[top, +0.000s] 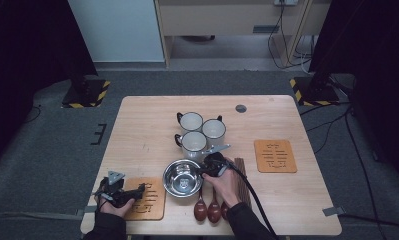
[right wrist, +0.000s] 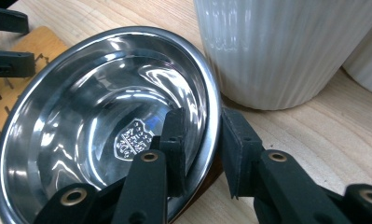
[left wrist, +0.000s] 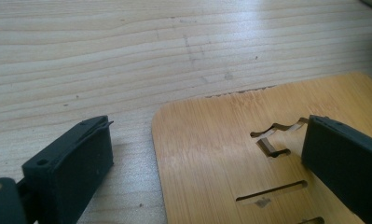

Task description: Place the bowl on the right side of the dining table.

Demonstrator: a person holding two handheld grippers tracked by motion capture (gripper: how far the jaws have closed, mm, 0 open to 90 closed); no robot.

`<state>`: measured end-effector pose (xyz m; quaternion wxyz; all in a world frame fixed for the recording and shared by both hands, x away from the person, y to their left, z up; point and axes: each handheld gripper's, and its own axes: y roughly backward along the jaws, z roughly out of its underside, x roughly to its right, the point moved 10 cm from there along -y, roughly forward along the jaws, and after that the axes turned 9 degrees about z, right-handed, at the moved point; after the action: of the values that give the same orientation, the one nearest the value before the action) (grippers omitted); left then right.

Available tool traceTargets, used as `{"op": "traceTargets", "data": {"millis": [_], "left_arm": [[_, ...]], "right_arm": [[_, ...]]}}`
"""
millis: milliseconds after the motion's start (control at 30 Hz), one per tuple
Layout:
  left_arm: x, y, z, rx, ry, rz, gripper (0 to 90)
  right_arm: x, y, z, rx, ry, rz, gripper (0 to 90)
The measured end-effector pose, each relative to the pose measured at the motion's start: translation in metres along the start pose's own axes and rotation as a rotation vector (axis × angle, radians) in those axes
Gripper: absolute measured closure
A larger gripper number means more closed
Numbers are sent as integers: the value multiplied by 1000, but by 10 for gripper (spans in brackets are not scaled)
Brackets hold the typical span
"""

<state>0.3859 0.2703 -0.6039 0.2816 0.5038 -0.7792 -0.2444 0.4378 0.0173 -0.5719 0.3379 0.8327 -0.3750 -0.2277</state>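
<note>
Steel bowl (right wrist: 104,135), empty, rim between closing right tongs (right wrist: 202,149); left tongs (left wrist: 207,158) apart.

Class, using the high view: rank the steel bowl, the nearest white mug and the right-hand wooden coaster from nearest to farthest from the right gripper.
1. steel bowl: its rim sits between the jaws of the right gripper.
2. nearest white mug: just behind the bowl.
3. right-hand wooden coaster: apart, toward the table's right edge.

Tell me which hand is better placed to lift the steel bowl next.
Right. The right gripper already straddles the steel bowl rim, one jaw inside and one outside. The left gripper sits open over the wooden coaster, apart from the bowl.
</note>
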Motion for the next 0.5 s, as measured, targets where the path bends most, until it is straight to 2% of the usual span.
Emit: {"op": "traceTargets", "data": {"millis": [500], "left_arm": [[0, 0, 0, 0, 0, 0, 10]], "right_arm": [[-2, -11, -3, -36, -20, 42, 793]]}}
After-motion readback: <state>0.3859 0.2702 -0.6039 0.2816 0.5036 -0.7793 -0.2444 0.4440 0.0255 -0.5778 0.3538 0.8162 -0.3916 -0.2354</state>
